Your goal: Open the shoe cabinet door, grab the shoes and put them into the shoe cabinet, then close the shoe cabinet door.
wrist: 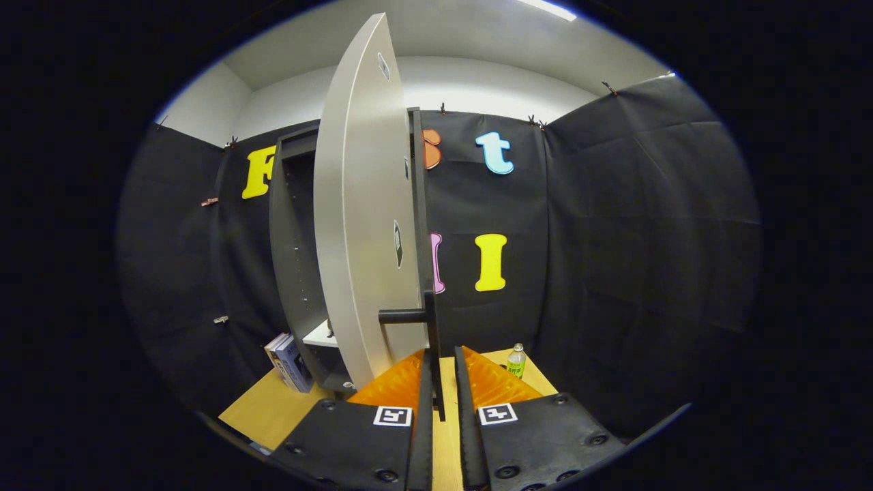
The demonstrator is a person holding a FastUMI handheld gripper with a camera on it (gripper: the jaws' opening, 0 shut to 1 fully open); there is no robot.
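The shoe cabinet (294, 259) is dark grey and stands on the table beyond my fingers, to their left. Its pale grey door (361, 225) is swung out towards me and stands almost edge-on. A long black bar handle (431, 273) runs down the door's edge, joined to it by a short stub (401, 316). My gripper (443, 351) is slightly open. The bar's lower end sits between the orange fingers (491, 382), close to the left one, with a thin gap to the right one. Something white (320, 335) lies low inside the cabinet, partly hidden by the door.
The wooden table top (266, 412) carries several books (288, 361) leaning against the cabinet's left side. A small green-labelled bottle (516, 360) stands beyond my right finger, near the black cloth wall (648, 239).
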